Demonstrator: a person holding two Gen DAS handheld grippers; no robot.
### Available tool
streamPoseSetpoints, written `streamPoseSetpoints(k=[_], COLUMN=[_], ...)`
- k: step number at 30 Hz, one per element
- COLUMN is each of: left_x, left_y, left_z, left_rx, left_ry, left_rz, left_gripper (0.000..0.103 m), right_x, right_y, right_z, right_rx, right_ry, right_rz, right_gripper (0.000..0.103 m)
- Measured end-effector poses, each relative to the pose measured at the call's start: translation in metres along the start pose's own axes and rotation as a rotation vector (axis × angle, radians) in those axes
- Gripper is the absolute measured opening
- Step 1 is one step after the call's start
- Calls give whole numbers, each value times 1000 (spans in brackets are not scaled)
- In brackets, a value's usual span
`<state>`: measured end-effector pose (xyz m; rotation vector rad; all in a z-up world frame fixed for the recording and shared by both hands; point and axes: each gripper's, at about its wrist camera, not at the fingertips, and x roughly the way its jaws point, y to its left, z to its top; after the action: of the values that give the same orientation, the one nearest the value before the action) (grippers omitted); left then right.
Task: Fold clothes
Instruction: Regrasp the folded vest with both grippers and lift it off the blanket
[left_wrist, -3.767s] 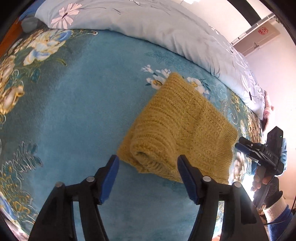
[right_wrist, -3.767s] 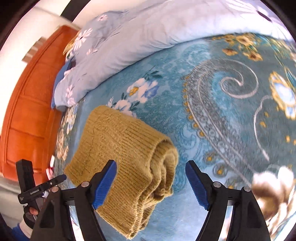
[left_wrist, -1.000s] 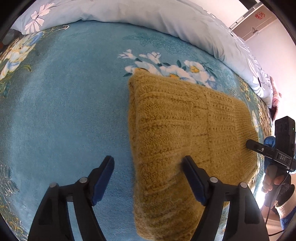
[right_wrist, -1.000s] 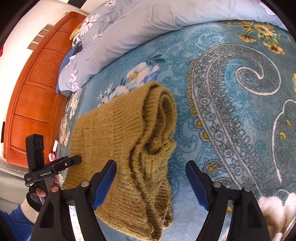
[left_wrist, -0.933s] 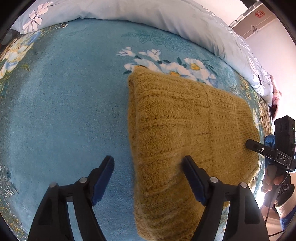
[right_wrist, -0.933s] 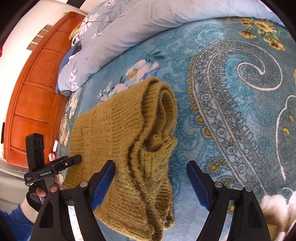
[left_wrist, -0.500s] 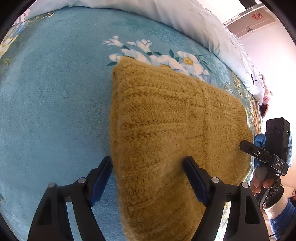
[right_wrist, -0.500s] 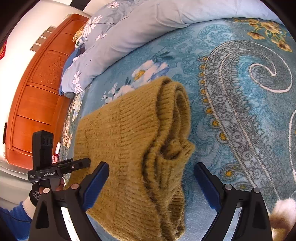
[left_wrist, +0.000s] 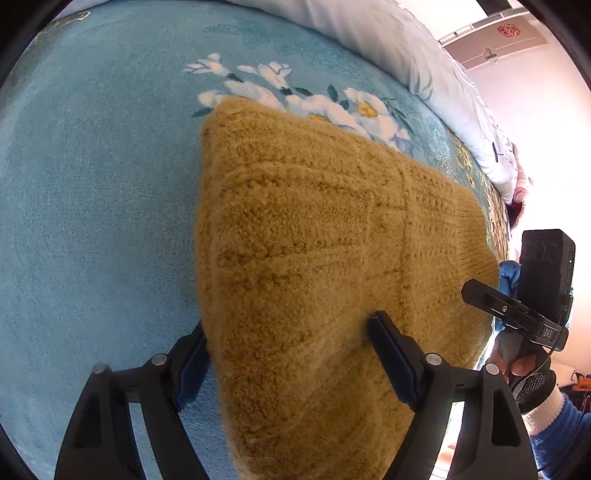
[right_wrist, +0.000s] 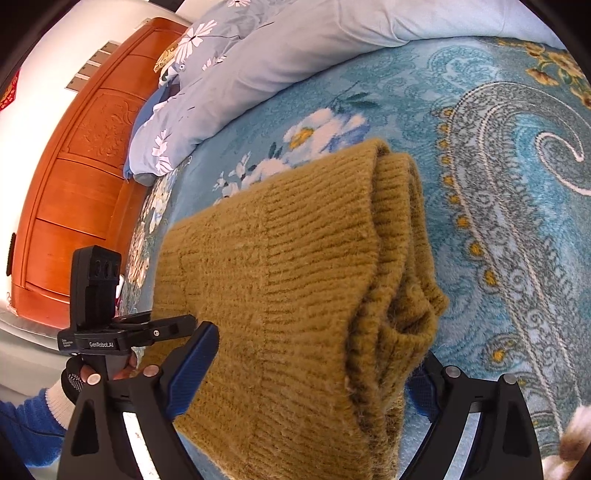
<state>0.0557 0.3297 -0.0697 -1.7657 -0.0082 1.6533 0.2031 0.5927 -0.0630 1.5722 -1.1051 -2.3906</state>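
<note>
A folded mustard-yellow knit sweater (left_wrist: 317, 236) lies on a teal floral blanket (left_wrist: 92, 192). My left gripper (left_wrist: 291, 354) is open, its blue-padded fingers straddling the sweater's near folded edge. In the right wrist view the sweater (right_wrist: 288, 280) shows its stacked layers on the right side. My right gripper (right_wrist: 314, 369) is open, its fingers on either side of the sweater's near end. Each gripper shows in the other's view: the right one (left_wrist: 517, 314), the left one (right_wrist: 147, 332).
A pale blue flowered duvet (right_wrist: 295, 55) is bunched along the far side of the bed. An orange wooden headboard (right_wrist: 81, 177) stands at the left. The blanket (right_wrist: 517, 221) spreads out to the right of the sweater.
Both grippers have moved forward onto the sweater; its near ends now sit between the open fingers. The sweater itself has not visibly shifted on the blanket.
</note>
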Motion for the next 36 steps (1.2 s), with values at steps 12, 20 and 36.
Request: streamPoseSetpoints(k=[12,20,36], left_x=[2,0,-27], left_y=[-4,-12,-27], left_z=[0,-7,-11], left_rx=[13,16,-20], left_ry=[28,-18,-89], left_rz=[21,60,65], left_gripper=[83,81,33], right_x=[-4,-6,-21], right_y=[-10,-12,4], right_z=[-2,-3,-2], right_rx=[26,34,-4], right_ry=[-4,-5,-14], right_rz=[-13,-6,18], right_gripper=[62,56,38])
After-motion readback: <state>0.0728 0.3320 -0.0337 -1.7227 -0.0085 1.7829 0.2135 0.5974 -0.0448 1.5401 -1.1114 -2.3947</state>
